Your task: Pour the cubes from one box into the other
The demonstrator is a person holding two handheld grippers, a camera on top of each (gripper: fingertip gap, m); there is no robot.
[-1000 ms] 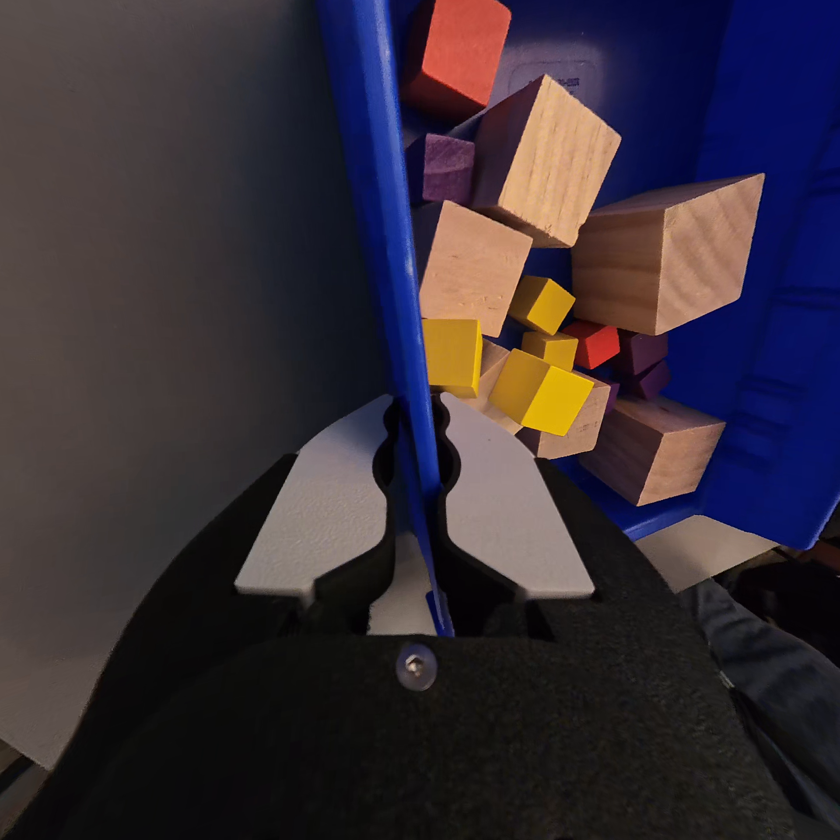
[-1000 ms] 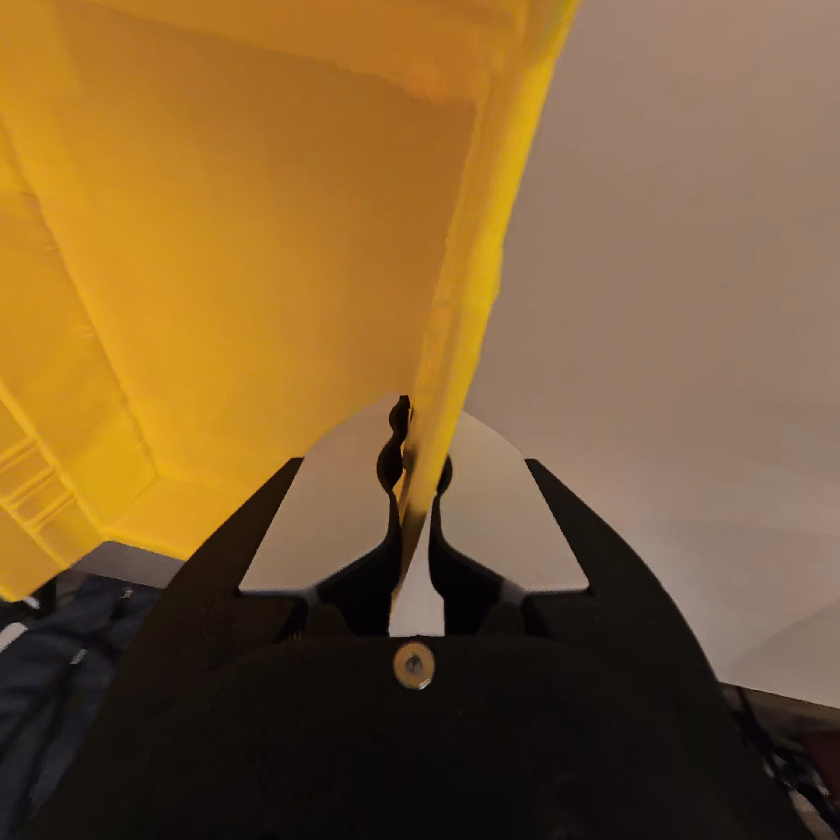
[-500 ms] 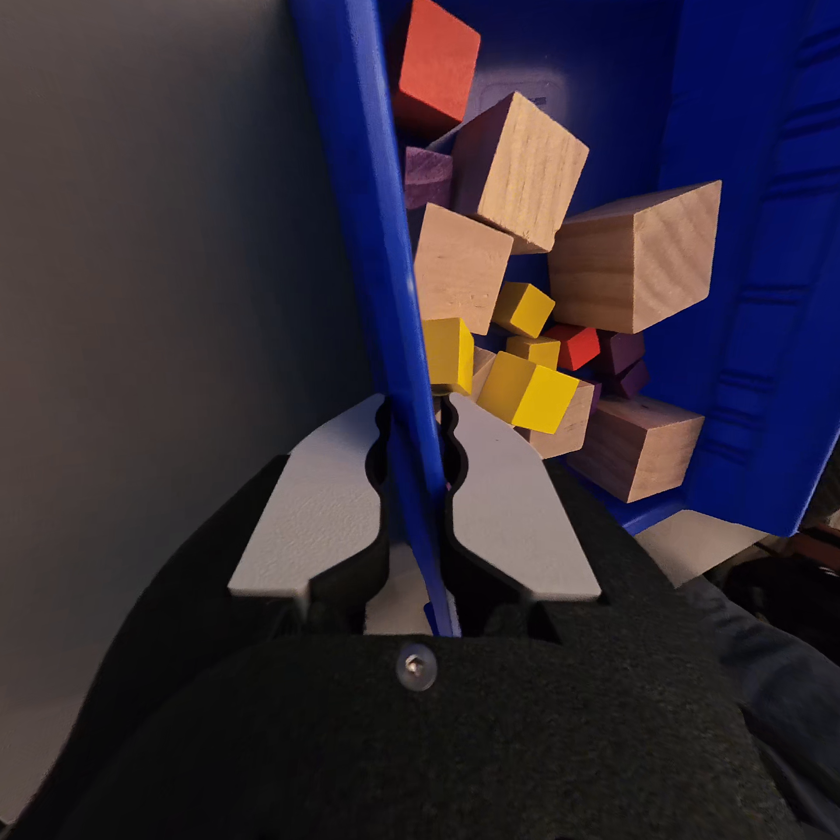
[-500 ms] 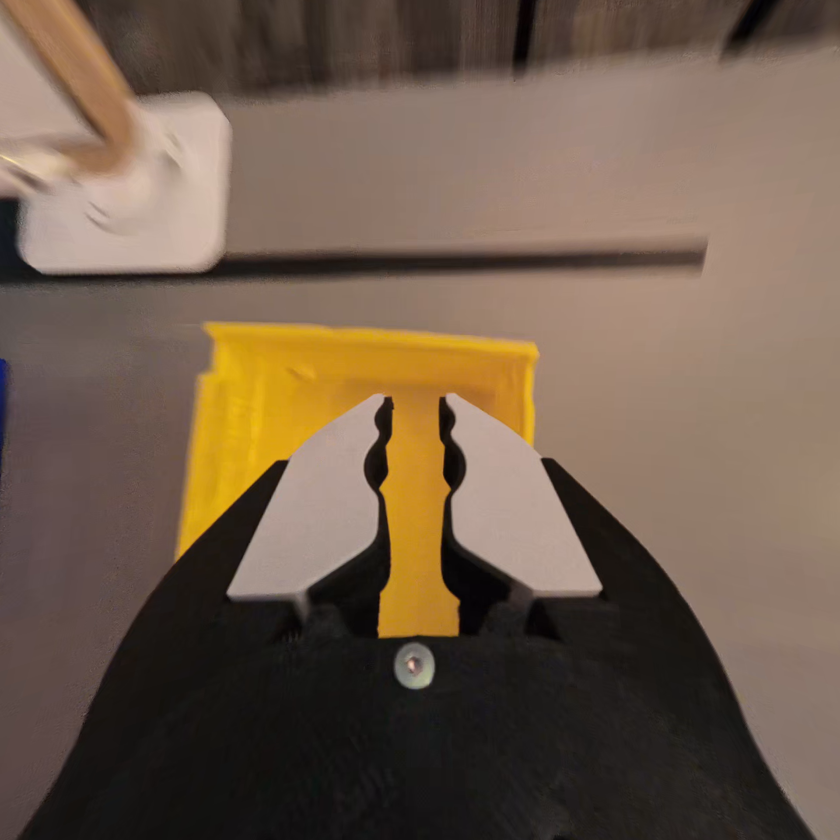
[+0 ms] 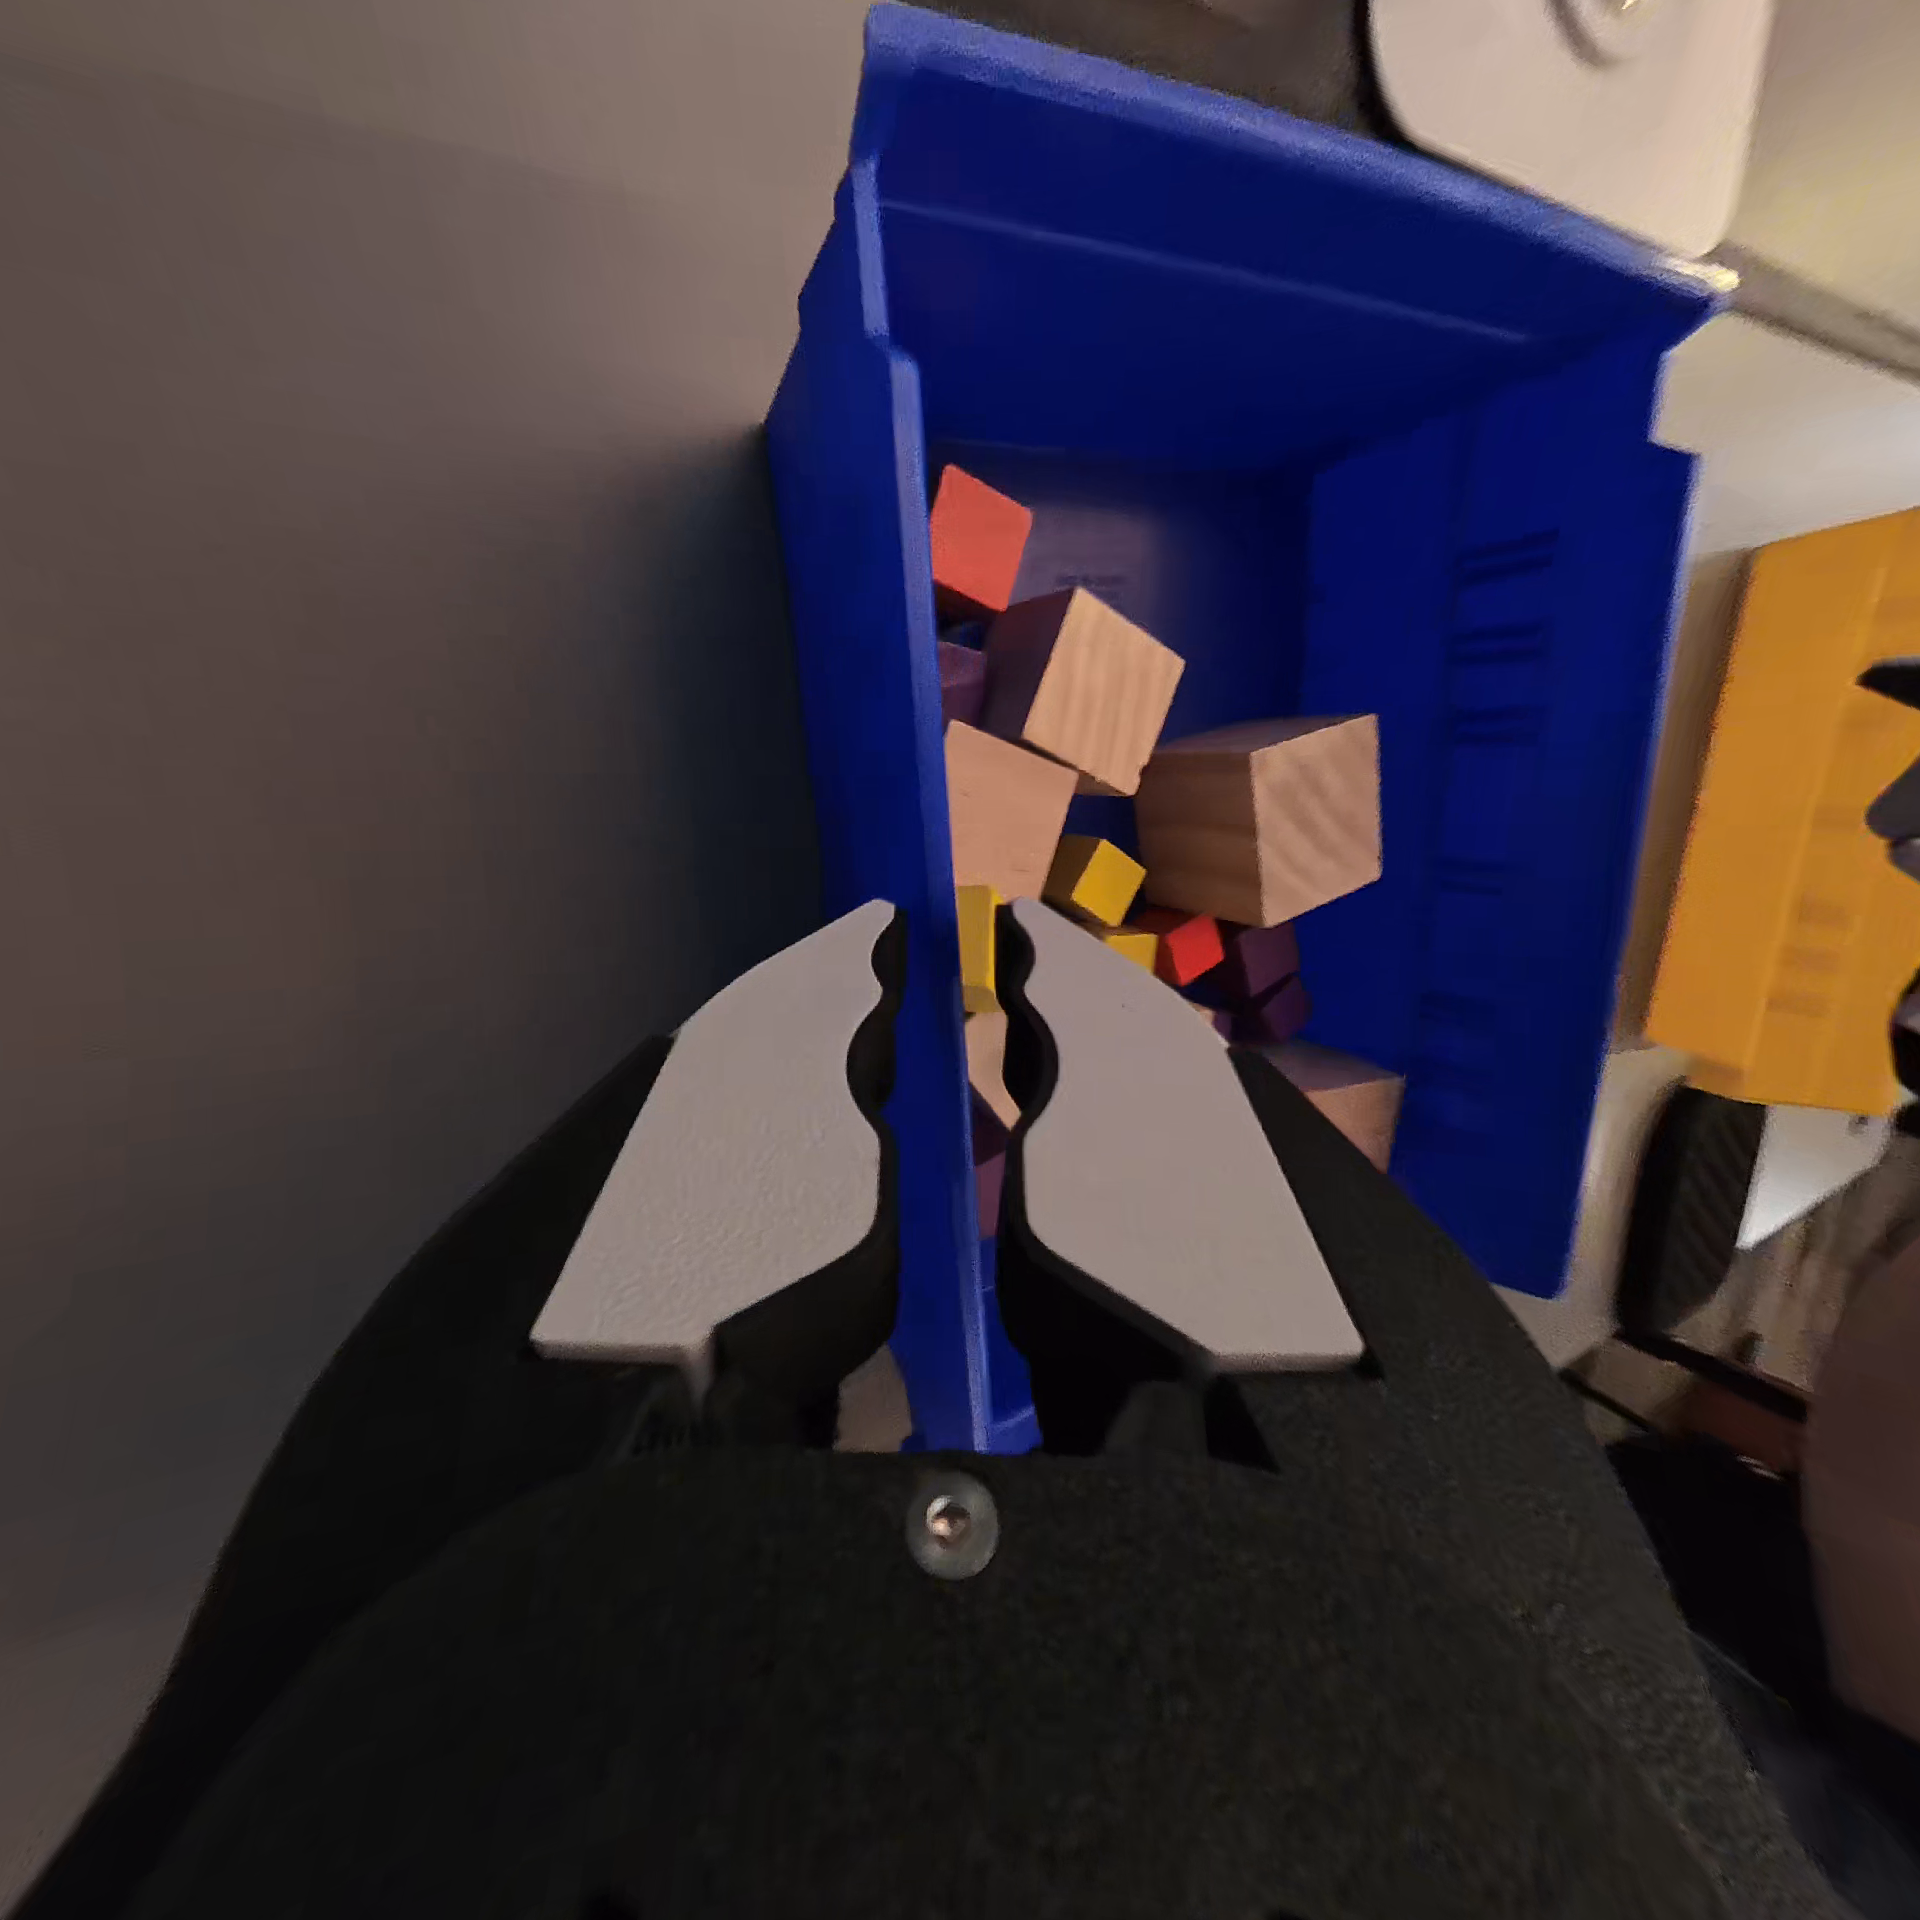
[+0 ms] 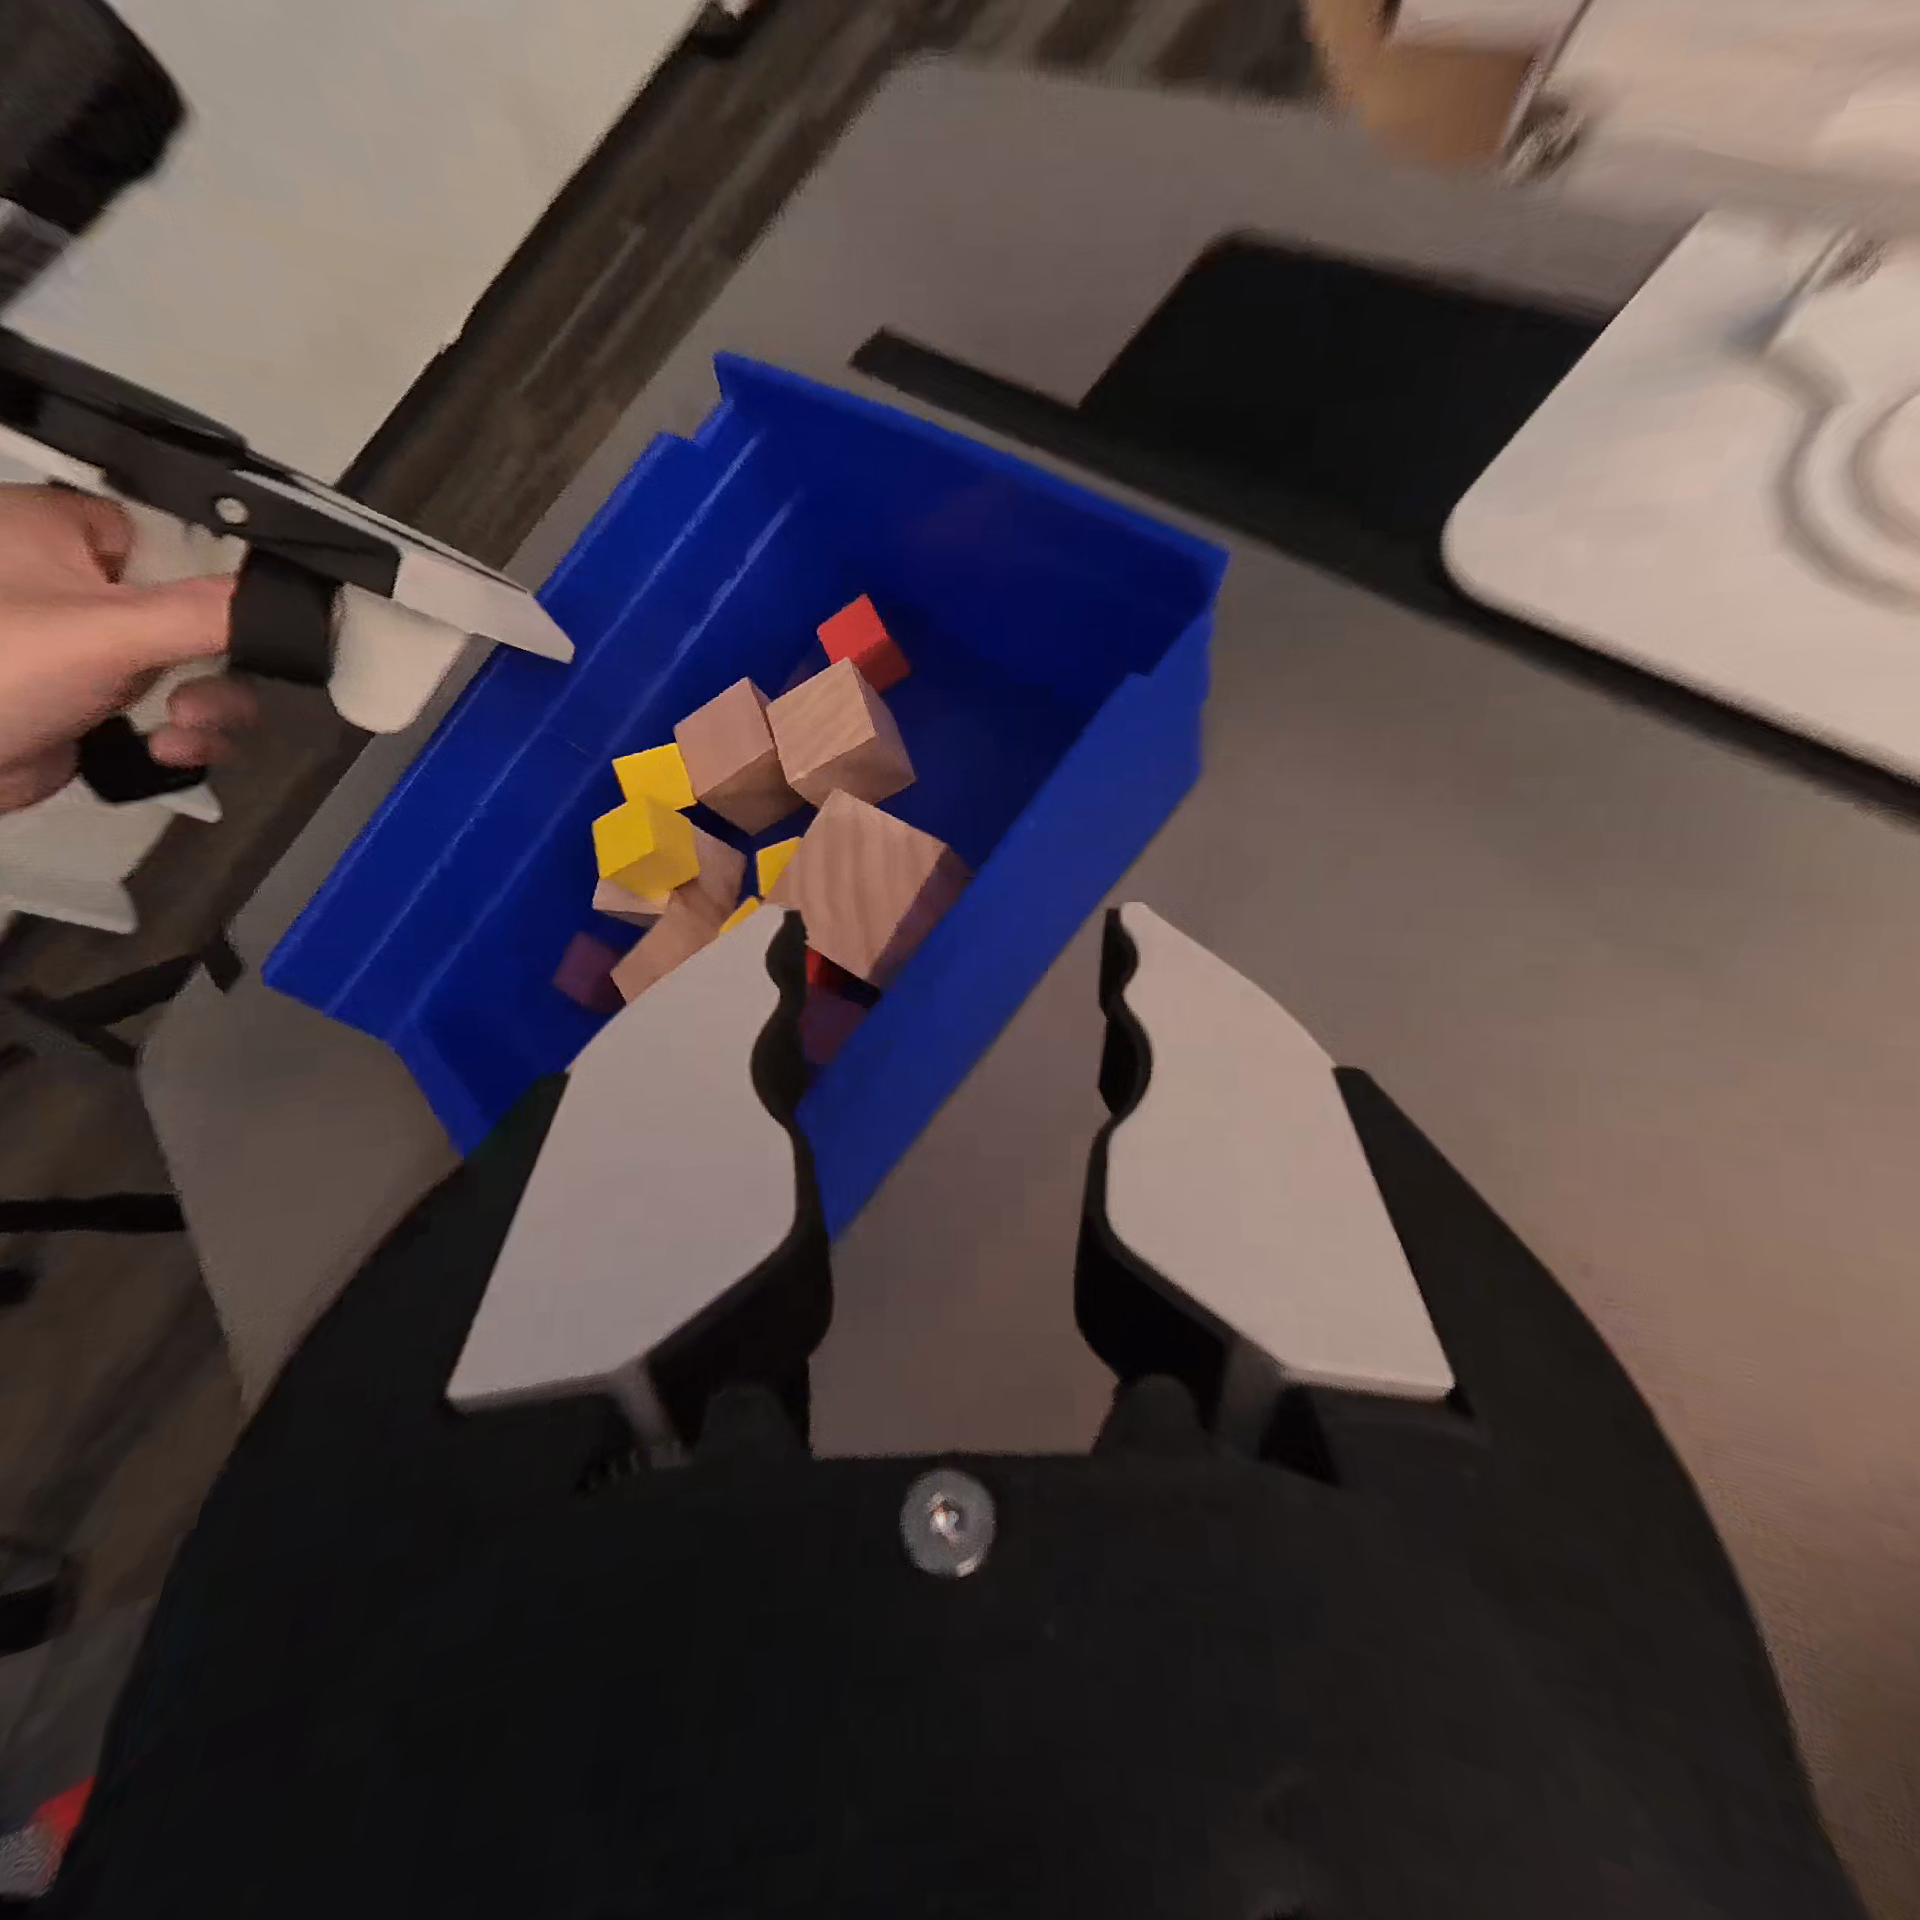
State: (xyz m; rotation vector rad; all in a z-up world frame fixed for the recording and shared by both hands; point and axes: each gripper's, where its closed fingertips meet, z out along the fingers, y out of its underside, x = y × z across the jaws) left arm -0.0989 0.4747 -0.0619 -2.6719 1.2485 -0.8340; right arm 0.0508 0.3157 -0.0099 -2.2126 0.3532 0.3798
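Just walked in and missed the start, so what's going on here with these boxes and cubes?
A person is working two handheld grippers. The left gripper is shut on the side wall of the blue box, which holds the wooden and coloured cubes. The right gripper is open and empty, hovering near the blue box. The yellow box sits off to the side, with no cubes visible in it.

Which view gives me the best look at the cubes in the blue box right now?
The right wrist view: it looks down into the blue box and shows the cubes piled inside from above. The left wrist view looks along the box wall, where the left tongs and the wall hide part of the pile.
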